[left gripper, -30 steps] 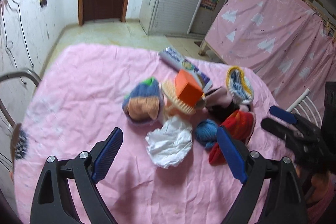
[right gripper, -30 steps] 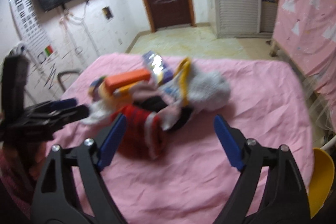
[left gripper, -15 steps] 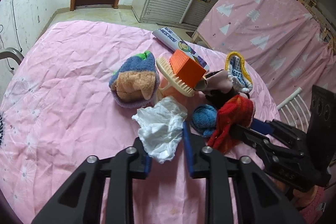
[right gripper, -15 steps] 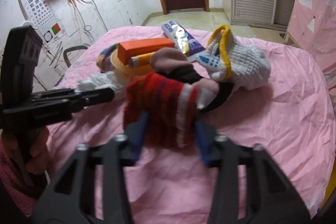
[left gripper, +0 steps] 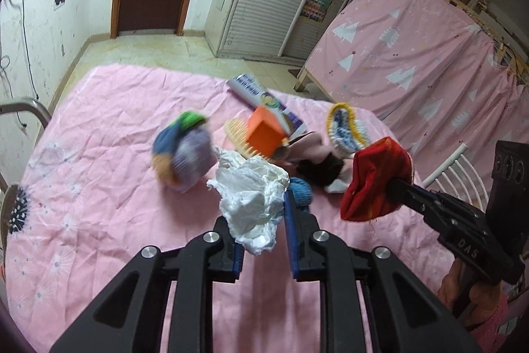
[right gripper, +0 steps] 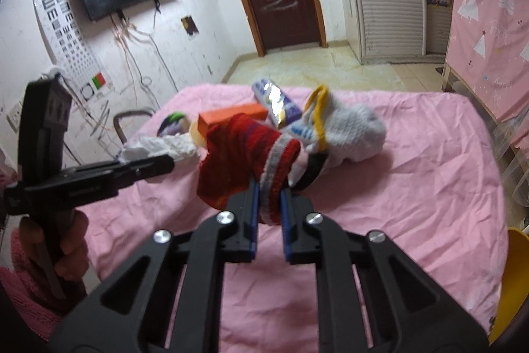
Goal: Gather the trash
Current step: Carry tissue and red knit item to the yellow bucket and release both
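My left gripper (left gripper: 261,220) is shut on a crumpled white paper wad (left gripper: 251,194) and holds it above the pink cloth (left gripper: 99,220). My right gripper (right gripper: 269,197) is shut on a red striped sock (right gripper: 244,151), also lifted off the cloth. The sock shows in the left wrist view (left gripper: 377,181) at the tip of the right gripper (left gripper: 396,187). The paper wad shows in the right wrist view (right gripper: 158,148) at the tip of the left gripper (right gripper: 165,164).
On the cloth lie a blue, purple and orange knit item (left gripper: 182,154), an orange box (left gripper: 264,131), a beige comb (left gripper: 238,134), a blue sock ball (left gripper: 301,191), a yellow-rimmed grey sock (right gripper: 344,131), a purple packet (left gripper: 261,95). A pink curtain (left gripper: 413,55) hangs right.
Both grippers closed from open, the left on the paper wad and the right on the red sock, and have lifted them off the cloth. The knit item has shifted and looks blurred.
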Motion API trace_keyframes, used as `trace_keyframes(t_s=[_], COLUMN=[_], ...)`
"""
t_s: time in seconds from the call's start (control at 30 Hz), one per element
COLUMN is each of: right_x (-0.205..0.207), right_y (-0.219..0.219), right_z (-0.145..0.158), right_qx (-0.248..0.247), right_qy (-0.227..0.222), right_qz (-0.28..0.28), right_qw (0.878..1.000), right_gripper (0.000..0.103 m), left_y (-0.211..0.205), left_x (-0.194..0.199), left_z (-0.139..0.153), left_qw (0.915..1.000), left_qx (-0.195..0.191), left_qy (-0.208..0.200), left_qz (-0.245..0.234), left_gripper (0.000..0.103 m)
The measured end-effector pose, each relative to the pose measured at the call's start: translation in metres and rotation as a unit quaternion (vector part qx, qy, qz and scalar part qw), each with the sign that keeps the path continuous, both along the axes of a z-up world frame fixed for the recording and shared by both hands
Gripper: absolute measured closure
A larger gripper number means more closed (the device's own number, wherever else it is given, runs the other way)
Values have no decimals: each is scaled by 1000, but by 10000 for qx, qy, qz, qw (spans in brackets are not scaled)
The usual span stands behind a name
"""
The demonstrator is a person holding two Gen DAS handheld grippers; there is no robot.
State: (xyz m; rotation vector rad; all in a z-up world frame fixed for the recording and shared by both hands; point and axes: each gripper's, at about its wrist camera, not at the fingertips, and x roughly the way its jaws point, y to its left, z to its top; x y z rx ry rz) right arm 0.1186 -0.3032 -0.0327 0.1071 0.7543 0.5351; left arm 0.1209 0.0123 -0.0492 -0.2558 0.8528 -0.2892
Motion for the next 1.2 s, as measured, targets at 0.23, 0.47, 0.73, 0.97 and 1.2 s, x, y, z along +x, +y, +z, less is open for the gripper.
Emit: trace_keyframes(t_s=[0.23, 0.47, 0.73, 0.97, 1.2], right_x=[-3, -8, -21, -40, -63], right_y=[-38, -86, -152, -213, -272], right_z=[13, 16, 16, 7, -10], right_qx=[280, 453, 585, 574, 454], right_qy=[-182, -304, -441, -426, -353], right_qz=[-378, -878, -1539, -2275, -3045], right_qw=[9987, 9946, 9854, 9711, 9508], right_gripper=[92, 92, 92, 92, 92], left_y=[-24, -60, -122, -194, -267], left_x=[-15, -15, -14, -19, -28], left_z=[29, 38, 43, 50, 51], left_qw=[9989, 9966, 9906, 9794, 9627], left_qx=[88, 198, 207, 181, 419], left_qy=[-387, -559, -735, -935, -1012], left_qz=[-230, -581, -1135, -1780, -2472], left_gripper=[92, 92, 92, 92, 92])
